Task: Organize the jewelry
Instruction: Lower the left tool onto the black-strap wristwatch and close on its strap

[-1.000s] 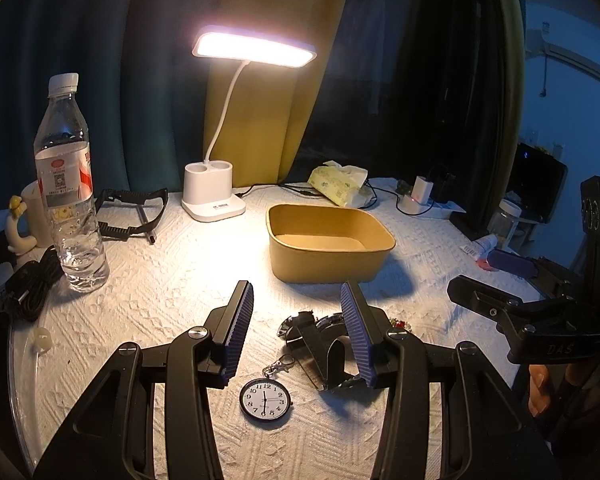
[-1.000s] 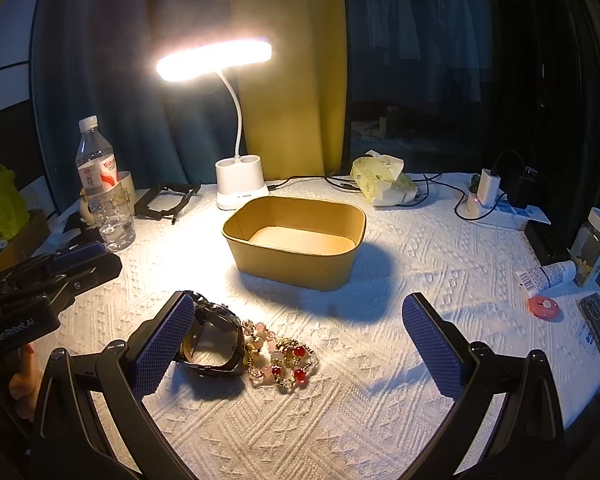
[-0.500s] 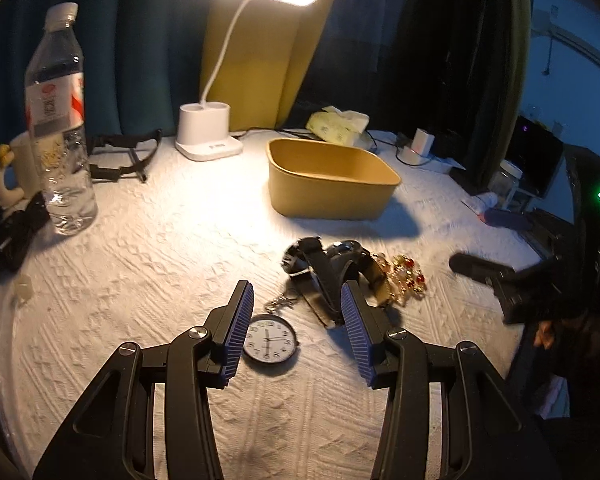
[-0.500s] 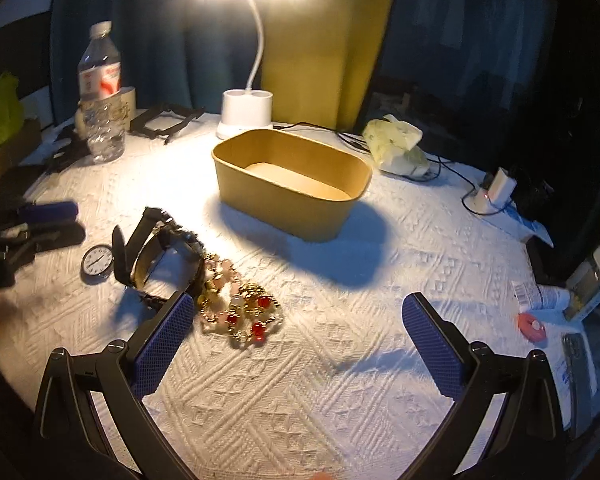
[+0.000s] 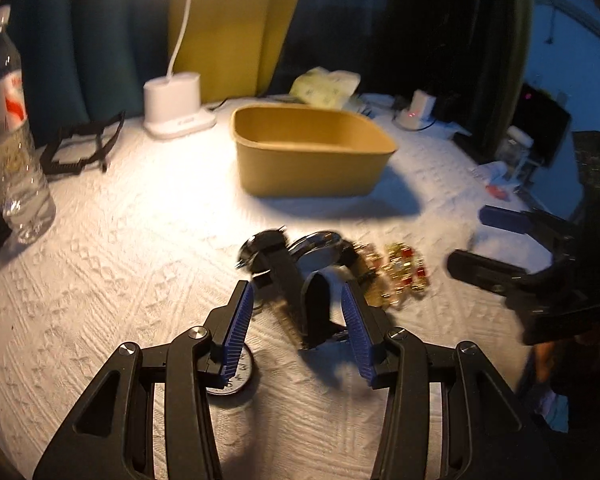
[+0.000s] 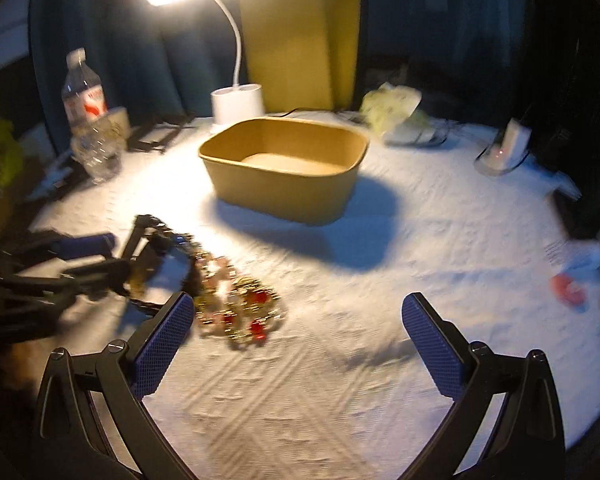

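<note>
Left tongs [image 5: 296, 312]: blue ribbed pads spread apart, nothing clamped; the black strap of a steel-cased wristwatch [image 5: 314, 276] stands between them, contact not discernible through blur. A round white-dial pocket watch [image 5: 236, 376] lies on the desk, partly under the left pad.

Right tongs [image 6: 296, 334]: pads wide apart, holding nothing, over bare white textured cloth on the desk [image 6: 340, 380]. The gold bead bracelet with red stones [image 6: 238, 308] lies just beside its left pad, touching the wristwatch on the far side.

Tan rectangular paper tray [image 5: 308, 150] sits behind the jewelry, apart from it. White gooseneck desk lamp [image 6: 236, 100], lit, stands behind the tray. Clear plastic water bottle [image 5: 8, 140] upright at far left.
</note>
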{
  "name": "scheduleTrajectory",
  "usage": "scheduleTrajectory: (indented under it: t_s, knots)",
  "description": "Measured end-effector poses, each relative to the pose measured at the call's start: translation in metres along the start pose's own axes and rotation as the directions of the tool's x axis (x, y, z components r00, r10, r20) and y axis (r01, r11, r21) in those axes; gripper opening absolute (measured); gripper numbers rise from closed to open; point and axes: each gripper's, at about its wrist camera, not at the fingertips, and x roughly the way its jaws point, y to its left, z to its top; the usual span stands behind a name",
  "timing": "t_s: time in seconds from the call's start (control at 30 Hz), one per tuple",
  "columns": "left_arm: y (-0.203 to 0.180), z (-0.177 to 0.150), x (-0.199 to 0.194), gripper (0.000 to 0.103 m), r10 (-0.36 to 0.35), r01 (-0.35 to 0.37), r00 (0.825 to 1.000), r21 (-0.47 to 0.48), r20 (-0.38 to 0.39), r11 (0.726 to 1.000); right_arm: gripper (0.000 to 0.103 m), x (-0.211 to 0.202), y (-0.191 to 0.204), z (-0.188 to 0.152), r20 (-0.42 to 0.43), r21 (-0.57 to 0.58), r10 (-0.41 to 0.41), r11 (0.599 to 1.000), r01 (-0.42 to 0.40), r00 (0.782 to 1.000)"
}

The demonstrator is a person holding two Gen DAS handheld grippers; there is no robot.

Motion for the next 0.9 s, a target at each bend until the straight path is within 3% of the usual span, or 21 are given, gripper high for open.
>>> scheduleTrajectory:
  t_s: [0.33, 0.47, 0.9]
  knots:
    - [0.005, -0.002, 0.011, 0.048, -0.059, 0.058, 0.997, -0.036, -0.041, 0.998, 0.102, 0.009, -0.009, 0.002, -0.005, 0.026, -0.020, 0.999, 0.020, 1.000]
    - [0.004, -0.002, 0.013, 0.025, -0.096, 0.094, 0.995, -0.049, -0.040, 0.994, 0.102, 0.010, -0.008, 0.002, -0.011, 0.023, -0.016, 1.000, 0.016, 1.000]
    - [0.014, 0.000, -0.017, 0.015, -0.088, 0.093, 0.992, -0.049, 0.086, 0.994, 0.103, 0.005, 0.008, 0.007, 0.002, -0.018, -0.014, 1.000, 0.014, 1.000]
